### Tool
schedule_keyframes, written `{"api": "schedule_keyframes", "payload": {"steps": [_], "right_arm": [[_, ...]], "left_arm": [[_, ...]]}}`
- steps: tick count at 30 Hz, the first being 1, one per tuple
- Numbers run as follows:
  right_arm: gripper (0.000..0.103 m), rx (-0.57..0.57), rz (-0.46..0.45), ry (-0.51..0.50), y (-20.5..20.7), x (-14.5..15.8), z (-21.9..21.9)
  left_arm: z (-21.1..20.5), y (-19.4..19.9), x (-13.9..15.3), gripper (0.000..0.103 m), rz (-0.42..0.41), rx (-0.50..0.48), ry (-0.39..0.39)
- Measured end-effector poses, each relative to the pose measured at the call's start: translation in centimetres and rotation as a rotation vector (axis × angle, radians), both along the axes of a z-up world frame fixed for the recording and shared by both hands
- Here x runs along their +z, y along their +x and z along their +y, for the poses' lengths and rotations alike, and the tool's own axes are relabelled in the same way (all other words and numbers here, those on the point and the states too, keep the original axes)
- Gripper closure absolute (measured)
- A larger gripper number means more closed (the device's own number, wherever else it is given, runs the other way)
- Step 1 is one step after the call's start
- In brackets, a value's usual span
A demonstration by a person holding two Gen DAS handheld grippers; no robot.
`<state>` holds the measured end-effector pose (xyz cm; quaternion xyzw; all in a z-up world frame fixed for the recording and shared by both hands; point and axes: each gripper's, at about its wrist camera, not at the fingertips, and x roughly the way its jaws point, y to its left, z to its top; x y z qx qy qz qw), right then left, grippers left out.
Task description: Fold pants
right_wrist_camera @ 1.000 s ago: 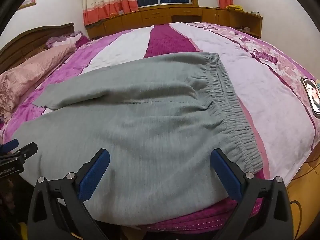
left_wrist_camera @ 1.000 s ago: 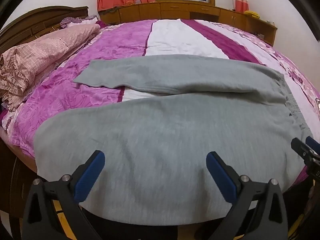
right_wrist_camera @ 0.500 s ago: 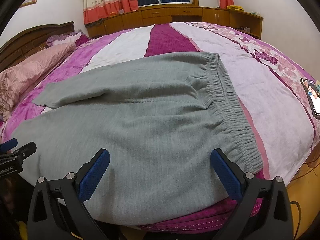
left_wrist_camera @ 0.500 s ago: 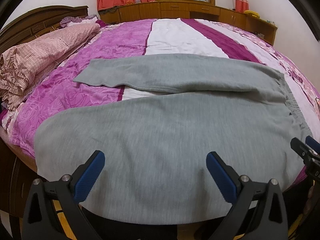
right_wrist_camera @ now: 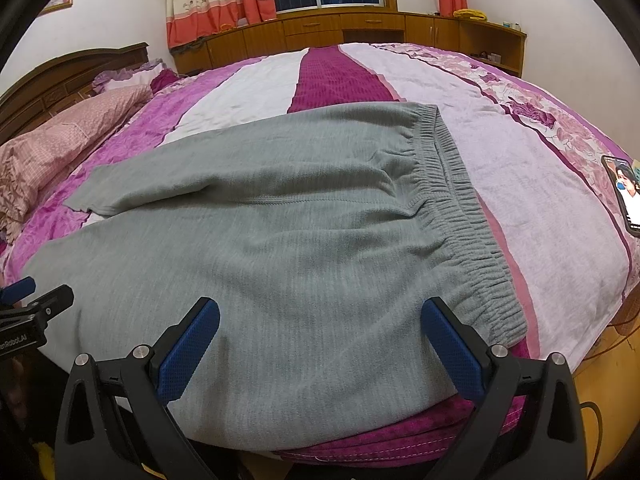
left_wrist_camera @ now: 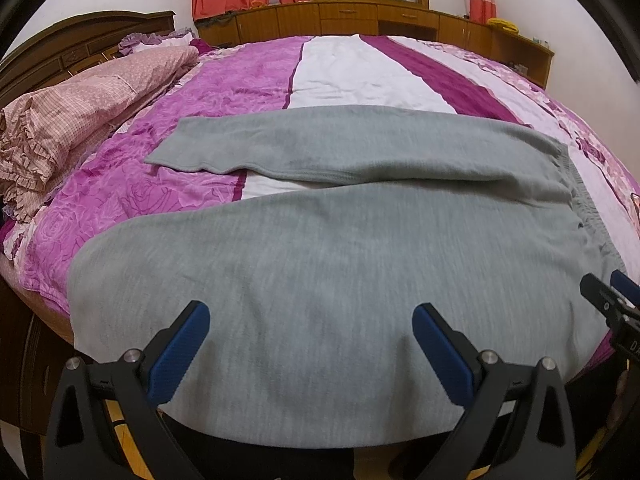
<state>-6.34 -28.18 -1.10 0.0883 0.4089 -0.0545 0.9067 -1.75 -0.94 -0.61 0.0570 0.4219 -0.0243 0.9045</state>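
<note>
grey pants (left_wrist_camera: 320, 272) spread flat on bed (left_wrist_camera: 224, 92), legs left, waistband (right_wrist_camera: 460, 216) right, left gripper (left_wrist_camera: 310, 344) and right gripper (right_wrist_camera: 320, 340) both gaping empty at near edge, likely set to lift it for first fold

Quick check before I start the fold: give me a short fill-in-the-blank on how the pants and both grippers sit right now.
1. The gray pants lie spread on the ____.
2. Both the left gripper and the right gripper are ____, holding nothing.
3. The elastic waistband lies nearer the ____ gripper.
4. A phone lies on the bedspread beyond the ____.

Missing words: bed; open; right; waistband
</note>
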Motion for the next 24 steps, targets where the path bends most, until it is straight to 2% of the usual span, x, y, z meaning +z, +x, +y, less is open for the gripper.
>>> {"api": "schedule_keyframes", "payload": {"steps": [24], "right_arm": [[0.005,0.001,0.002,0.0,0.03,-0.01,0.06]], "left_arm": [[-0.13,0.09,-0.09,0.0,0.005,0.001,0.0]]}}
